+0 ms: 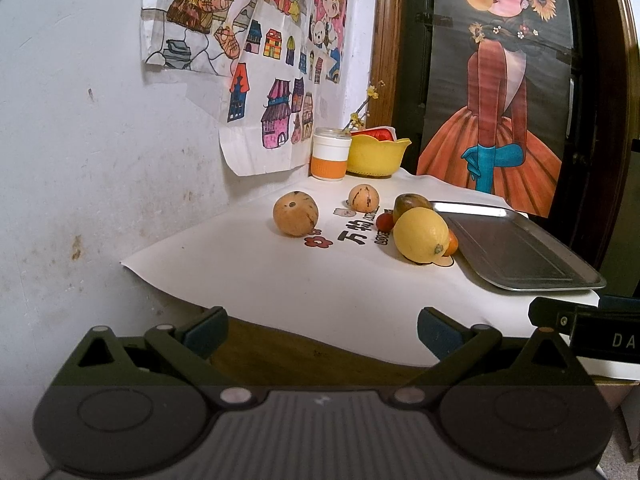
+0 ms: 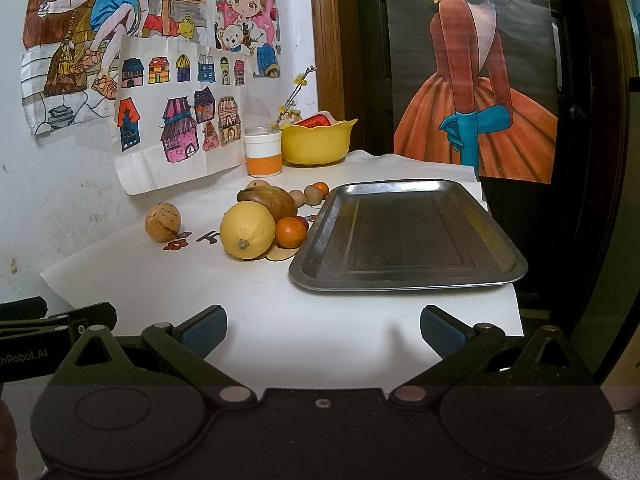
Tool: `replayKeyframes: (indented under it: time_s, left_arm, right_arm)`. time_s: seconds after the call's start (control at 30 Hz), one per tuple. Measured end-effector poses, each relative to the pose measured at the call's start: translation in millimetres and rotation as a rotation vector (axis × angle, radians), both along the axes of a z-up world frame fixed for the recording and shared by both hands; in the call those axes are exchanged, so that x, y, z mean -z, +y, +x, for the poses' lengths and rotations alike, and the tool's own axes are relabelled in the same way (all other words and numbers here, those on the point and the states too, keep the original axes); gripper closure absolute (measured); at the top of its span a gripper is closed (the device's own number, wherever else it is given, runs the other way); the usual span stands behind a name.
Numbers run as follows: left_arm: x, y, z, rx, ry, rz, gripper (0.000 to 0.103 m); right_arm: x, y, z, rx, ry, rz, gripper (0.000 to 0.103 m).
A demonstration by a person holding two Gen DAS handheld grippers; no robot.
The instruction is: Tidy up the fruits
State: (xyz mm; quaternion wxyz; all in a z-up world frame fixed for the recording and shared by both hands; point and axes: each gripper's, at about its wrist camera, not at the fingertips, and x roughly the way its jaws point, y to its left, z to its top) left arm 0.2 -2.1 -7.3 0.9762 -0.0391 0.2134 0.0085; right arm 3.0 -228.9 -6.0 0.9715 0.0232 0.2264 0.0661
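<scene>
Right wrist view, left to right: tan melon (image 2: 162, 222), lemon (image 2: 247, 230) touching orange (image 2: 291, 232), bare metal tray (image 2: 404, 236) alongside. Right gripper (image 2: 323, 330) spread apart, holding nothing; left gripper (image 1: 322, 330) likewise.

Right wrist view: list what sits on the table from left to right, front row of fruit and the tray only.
Tan round fruit → yellow lemon → small orange → metal tray. The brown fruit behind the lemon overlaps it, so it is left out.
</scene>
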Motion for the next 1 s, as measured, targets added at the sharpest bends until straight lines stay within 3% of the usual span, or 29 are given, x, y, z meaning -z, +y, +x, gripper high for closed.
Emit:
replayKeyframes:
  time_s: [0.57,1.0]
  left_arm:
    - [2.0,-1.3,0.1,0.003,0.01,0.002,0.0]
    - [-7.7,12.8,24.0,0.003,0.015,-0.015,0.0]
  right_arm:
    - [3.3,0.8,2.0,-0.002,0.006,0.0,0.0]
    - [4.6,12.0,13.3,-0.06,-0.018,-0.013,0.0]
